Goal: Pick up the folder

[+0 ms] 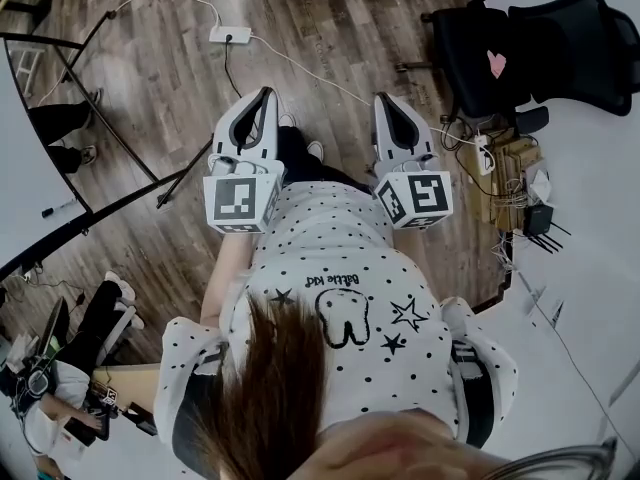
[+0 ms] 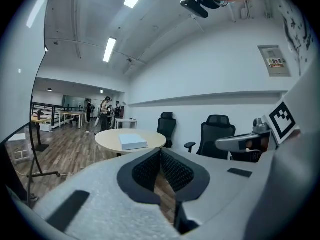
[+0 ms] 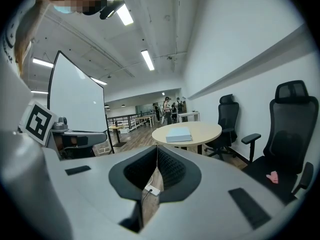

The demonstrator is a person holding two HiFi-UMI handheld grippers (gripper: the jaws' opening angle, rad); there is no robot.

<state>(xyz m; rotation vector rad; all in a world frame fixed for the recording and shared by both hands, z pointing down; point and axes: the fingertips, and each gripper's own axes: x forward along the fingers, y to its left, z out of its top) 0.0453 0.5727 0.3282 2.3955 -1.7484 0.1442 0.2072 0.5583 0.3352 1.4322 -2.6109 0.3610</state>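
Note:
The folder (image 2: pixel 133 142) is a flat, pale blue-white thing that lies on a round wooden table (image 2: pixel 151 136) some way ahead of me. The right gripper view shows the same folder (image 3: pixel 178 134) on that table (image 3: pixel 206 130). In the head view neither the folder nor the table appears. There my left gripper (image 1: pixel 264 96) and right gripper (image 1: pixel 384 100) are held side by side in front of the body, above the wooden floor. Seen from its own camera, the left gripper (image 2: pixel 160 152) is shut with nothing in it. The right gripper (image 3: pixel 157 147) is shut and empty too.
Black office chairs (image 2: pixel 216 133) (image 3: pixel 288 134) stand beside and behind the table along the white wall. A whiteboard (image 3: pixel 75 104) rises at the left. A power strip (image 1: pixel 230 35) with cables lies on the floor. People (image 2: pixel 105 113) stand far off.

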